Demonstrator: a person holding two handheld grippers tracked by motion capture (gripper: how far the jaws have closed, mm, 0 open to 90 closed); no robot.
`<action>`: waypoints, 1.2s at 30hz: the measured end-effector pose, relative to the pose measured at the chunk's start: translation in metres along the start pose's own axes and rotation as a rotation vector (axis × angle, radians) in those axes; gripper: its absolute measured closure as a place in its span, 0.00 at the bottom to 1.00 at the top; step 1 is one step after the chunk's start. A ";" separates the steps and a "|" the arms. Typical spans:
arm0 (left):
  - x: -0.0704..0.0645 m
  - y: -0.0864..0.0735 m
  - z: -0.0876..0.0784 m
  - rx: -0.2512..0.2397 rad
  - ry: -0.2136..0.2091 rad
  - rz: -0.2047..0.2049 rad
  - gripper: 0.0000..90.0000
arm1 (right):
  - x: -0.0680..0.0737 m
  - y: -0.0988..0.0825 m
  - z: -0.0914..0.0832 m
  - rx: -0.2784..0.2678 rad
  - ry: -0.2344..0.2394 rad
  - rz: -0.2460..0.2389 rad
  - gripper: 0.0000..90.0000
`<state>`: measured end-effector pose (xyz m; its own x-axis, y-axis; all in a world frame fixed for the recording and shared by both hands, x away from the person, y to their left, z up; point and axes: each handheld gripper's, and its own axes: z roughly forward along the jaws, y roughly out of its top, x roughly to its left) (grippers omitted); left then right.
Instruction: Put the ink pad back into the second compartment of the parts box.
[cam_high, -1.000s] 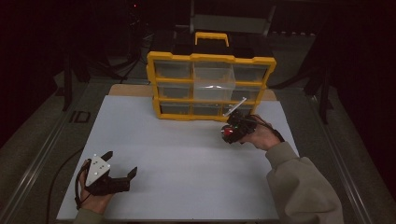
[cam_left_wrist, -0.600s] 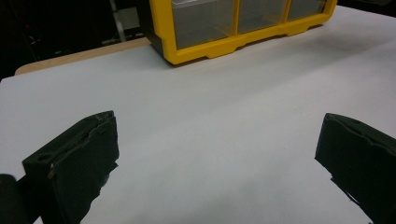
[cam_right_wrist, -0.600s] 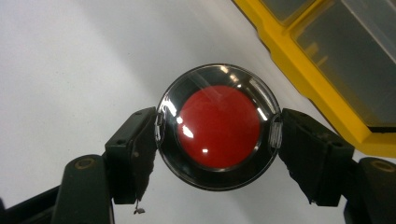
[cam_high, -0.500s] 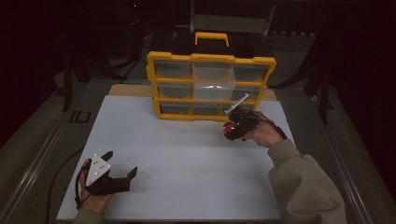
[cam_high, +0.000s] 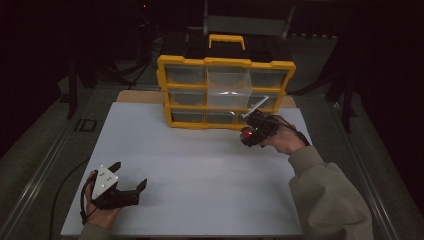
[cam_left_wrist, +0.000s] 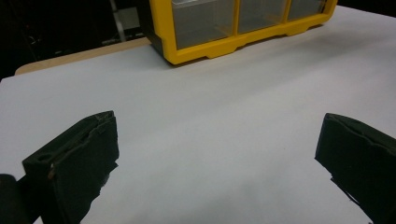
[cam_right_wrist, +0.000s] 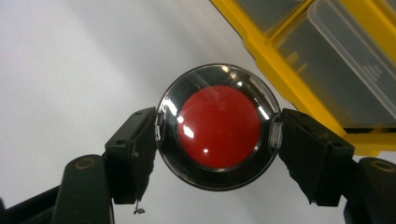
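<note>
While clamping capsule (cam_right_wrist: 218, 127), right tongs (cam_right_wrist: 218, 140) level.

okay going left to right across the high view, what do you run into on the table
left gripper, jaws open over the white table top → yellow drawer organizer at the far edge → right gripper clamped on a round red-centred capsule → the person's right hand and sleeve.

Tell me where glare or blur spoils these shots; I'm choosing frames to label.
High view: dark surroundings, glare on the organizer front. Right gripper view: bright glints on the red disc, background soft. Left gripper view: near claw tips blurred, white table evenly lit.
</note>
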<state>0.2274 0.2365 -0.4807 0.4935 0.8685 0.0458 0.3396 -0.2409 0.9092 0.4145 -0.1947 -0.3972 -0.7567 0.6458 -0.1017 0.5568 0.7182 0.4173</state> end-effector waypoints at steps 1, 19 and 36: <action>0.000 0.000 0.000 -0.001 -0.001 0.000 0.00 | -0.001 0.001 -0.001 0.000 -0.004 -0.005 0.33; 0.000 0.000 0.000 -0.003 0.002 -0.002 0.00 | -0.006 0.008 -0.012 -0.008 -0.027 0.000 0.33; 0.000 0.000 0.000 -0.004 0.003 -0.003 0.00 | -0.011 0.013 -0.022 -0.013 -0.033 0.004 0.33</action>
<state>0.2273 0.2365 -0.4806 0.4903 0.8704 0.0439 0.3384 -0.2365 0.9108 0.4224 -0.1978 -0.3708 -0.7429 0.6568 -0.1292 0.5552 0.7124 0.4293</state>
